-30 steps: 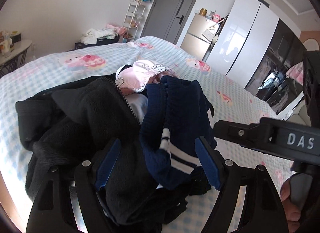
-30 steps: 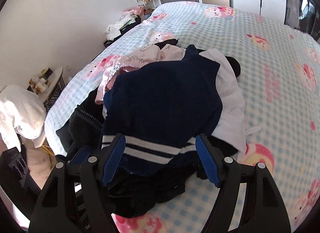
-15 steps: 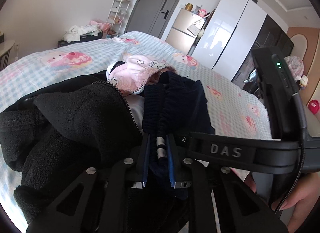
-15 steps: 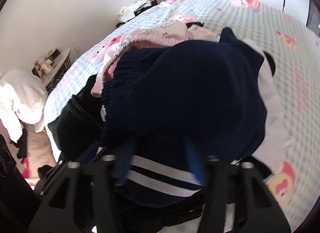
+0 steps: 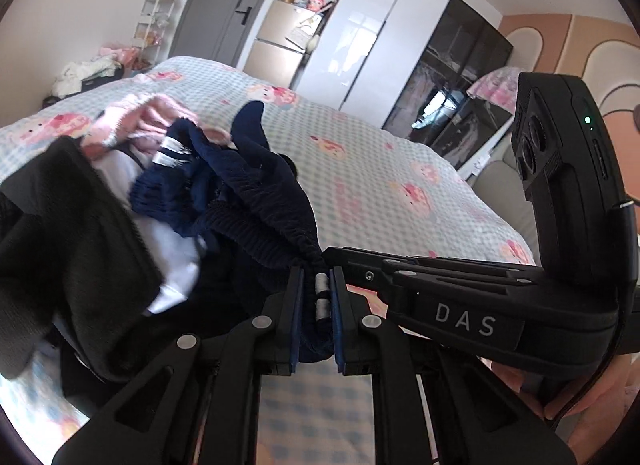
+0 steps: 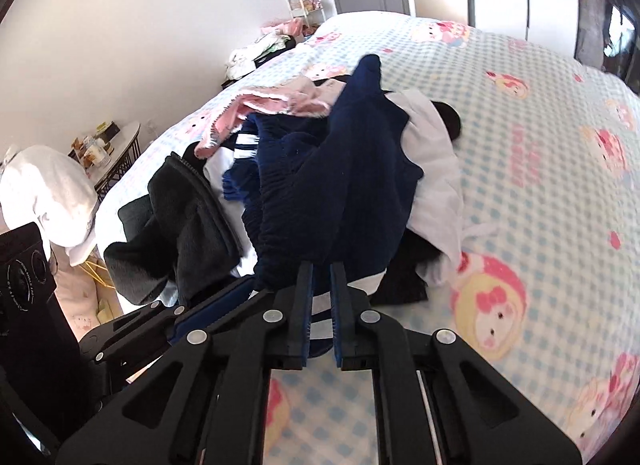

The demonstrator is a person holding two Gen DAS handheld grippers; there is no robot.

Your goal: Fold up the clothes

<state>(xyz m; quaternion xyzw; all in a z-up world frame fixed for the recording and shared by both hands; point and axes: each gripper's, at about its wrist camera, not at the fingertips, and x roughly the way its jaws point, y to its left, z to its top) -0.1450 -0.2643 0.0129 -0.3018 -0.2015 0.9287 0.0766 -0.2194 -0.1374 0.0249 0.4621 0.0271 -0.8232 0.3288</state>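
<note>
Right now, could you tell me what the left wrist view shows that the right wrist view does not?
Only the left wrist view shows the right device's body marked DAS, a dark glass cabinet and a hand at the lower right. Only the right wrist view shows a side table, a white cloth heap beside it, and the left device. Both show the navy sweater clamped at its striped hem by the left tongs and right tongs, plus the black fleece, the pink garment and the checked bedspread.

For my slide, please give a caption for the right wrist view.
Right tongs shut on the white-striped navy knitted sweater, over the checked bedsheet.
</note>
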